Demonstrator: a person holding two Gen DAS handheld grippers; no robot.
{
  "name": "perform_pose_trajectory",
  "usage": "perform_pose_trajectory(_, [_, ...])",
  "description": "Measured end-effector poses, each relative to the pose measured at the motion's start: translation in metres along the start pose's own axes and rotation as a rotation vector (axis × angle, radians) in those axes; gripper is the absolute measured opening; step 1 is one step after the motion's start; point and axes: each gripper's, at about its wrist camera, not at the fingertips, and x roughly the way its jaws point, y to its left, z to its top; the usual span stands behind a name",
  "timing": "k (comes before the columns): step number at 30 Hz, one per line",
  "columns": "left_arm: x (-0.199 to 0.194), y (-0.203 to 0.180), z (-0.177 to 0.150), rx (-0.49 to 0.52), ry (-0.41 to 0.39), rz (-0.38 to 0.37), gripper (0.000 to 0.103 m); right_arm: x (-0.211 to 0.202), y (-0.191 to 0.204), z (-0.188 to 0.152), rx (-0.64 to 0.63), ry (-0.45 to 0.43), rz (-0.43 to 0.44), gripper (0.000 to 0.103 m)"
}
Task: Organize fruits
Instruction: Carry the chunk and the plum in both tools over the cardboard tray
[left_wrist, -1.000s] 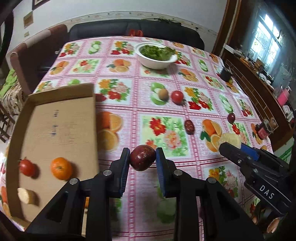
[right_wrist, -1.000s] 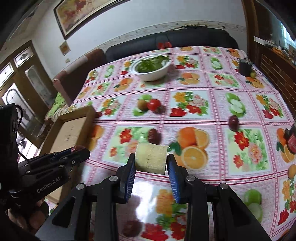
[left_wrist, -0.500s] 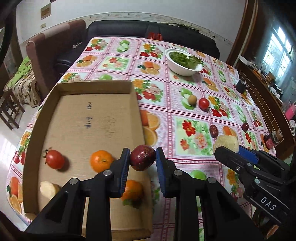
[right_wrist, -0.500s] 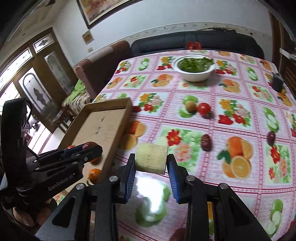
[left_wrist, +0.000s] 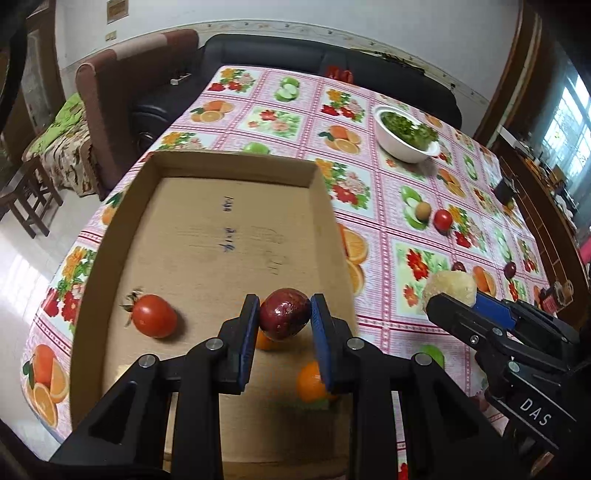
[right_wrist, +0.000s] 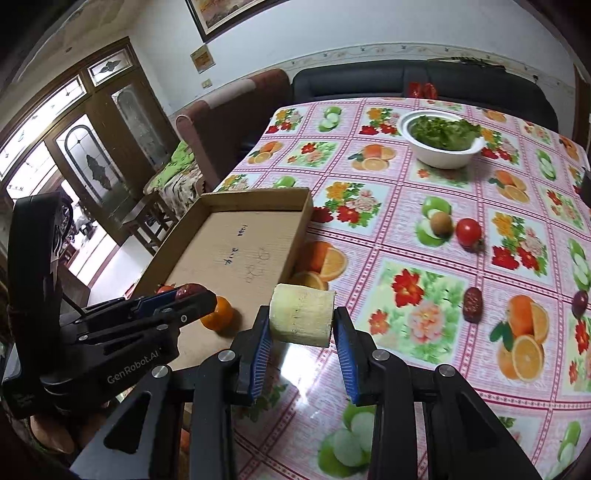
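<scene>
One table with a fruit-print cloth. One cardboard tray centre-left in the left view. One white bowl of greens, upper right. Two grippers: left gripper clamped on one dark red fruit over the tray's near right part; right gripper clamped on one pale cut cylinder, bottom centre, over the cloth just right of the tray. In the tray: one tomato, two oranges. On the cloth: one tomato, one brown fruit, two dark fruits. Left view alone shows the tray tomato fully and the second orange; right view alone shows doors at left.
</scene>
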Motion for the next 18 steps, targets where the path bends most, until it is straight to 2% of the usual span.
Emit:
perform_pose_trajectory(9, [0.005, 0.04, 0.009, -0.08, 0.009, 0.055, 0.026, 0.022, 0.022, 0.01, -0.037, 0.026, 0.046, 0.034])
perform_pose_trajectory(18, [-0.009, 0.044, -0.021, -0.036, 0.057, 0.009, 0.026, 0.051, 0.046, 0.019, -0.08, 0.07, 0.103, 0.034])
